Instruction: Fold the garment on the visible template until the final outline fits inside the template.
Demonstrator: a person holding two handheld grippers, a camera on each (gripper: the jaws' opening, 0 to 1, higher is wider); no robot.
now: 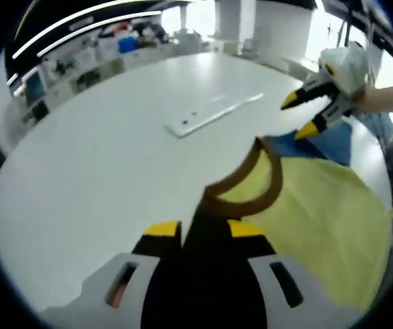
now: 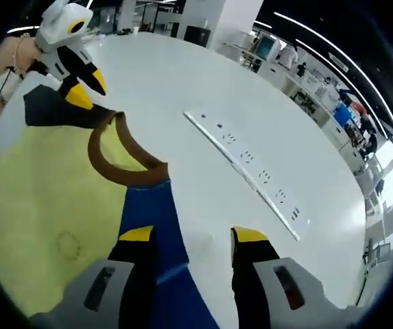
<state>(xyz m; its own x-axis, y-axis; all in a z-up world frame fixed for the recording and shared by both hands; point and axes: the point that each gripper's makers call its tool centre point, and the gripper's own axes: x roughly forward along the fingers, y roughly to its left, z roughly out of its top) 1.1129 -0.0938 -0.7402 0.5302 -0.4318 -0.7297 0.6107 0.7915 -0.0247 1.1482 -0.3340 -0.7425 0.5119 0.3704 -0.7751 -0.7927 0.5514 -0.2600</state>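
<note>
Left gripper [image 1: 196,229] has its jaws together on the black shoulder of the shirt [image 1: 319,212], beside the brown collar [image 1: 251,178]. Right gripper [image 2: 193,236] has jaws apart, over the blue shoulder. Shirt lies flat on the white table [image 1: 100,157].

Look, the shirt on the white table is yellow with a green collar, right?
Almost. The collar is brown, not green; the right gripper view shows it plainly, and so does the left gripper view. The shirt is yellow, with a blue sleeve, and lies on the white table.
</note>
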